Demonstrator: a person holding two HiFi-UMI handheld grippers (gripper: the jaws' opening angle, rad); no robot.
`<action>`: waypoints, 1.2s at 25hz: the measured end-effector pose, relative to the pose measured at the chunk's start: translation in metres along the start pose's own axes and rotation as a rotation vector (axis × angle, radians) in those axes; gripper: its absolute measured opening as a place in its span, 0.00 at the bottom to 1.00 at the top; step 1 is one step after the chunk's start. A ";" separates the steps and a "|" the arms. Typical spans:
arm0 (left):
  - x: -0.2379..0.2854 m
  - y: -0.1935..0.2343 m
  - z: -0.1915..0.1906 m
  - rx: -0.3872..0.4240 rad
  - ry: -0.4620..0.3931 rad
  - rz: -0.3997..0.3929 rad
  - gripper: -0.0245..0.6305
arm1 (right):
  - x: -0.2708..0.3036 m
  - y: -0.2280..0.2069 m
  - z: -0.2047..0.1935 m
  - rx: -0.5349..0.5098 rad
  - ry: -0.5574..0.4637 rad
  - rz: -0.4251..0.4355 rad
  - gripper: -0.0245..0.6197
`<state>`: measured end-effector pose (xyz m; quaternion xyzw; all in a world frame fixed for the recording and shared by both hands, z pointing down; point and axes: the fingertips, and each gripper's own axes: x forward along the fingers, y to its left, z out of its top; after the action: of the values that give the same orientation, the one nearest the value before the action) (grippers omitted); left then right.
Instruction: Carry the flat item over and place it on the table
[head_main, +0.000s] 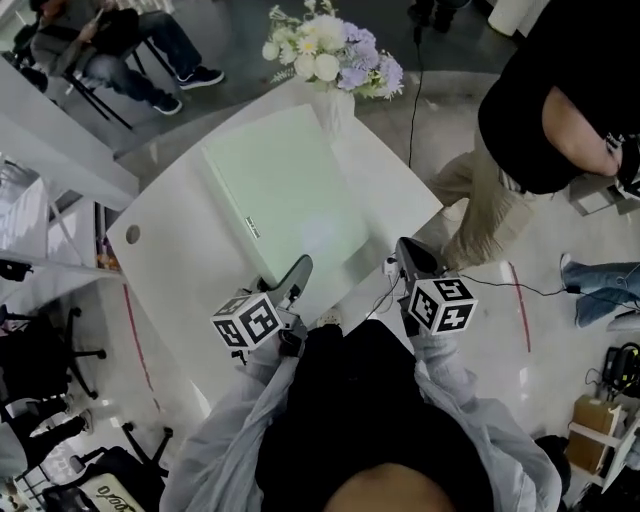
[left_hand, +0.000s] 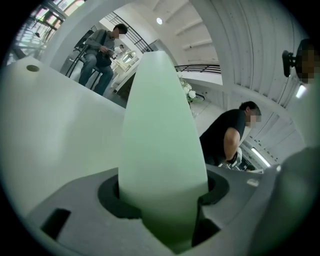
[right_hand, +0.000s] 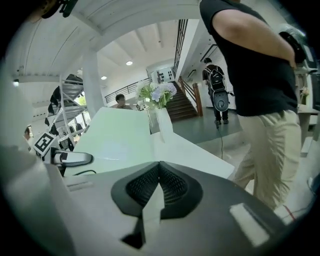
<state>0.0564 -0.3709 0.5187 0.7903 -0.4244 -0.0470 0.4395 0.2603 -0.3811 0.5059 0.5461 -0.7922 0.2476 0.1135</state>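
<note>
1. The left gripper (head_main: 297, 270) is clamped on the near edge of the pale green flat board (head_main: 283, 190).
2. The board is held over the white table (head_main: 170, 270), and a vase of flowers (head_main: 330, 60) is seen beyond its far corner.
3. The right gripper (head_main: 408, 255) is closed on what appears to be the board's thin near-right edge.
4. A person in a black top (head_main: 550, 100) is seen standing right of the table.
</note>
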 end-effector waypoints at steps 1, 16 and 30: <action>0.002 0.000 0.000 -0.011 -0.006 -0.001 0.46 | 0.003 -0.003 0.002 -0.002 0.000 0.003 0.05; 0.018 0.000 0.007 -0.260 -0.126 0.051 0.46 | 0.060 -0.009 0.043 -0.072 0.084 0.195 0.05; 0.082 0.020 0.001 -0.516 -0.115 0.006 0.46 | 0.105 -0.049 0.058 -0.075 0.135 0.228 0.05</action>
<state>0.0950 -0.4349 0.5569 0.6467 -0.4251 -0.1971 0.6018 0.2712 -0.5096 0.5171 0.4298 -0.8484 0.2655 0.1579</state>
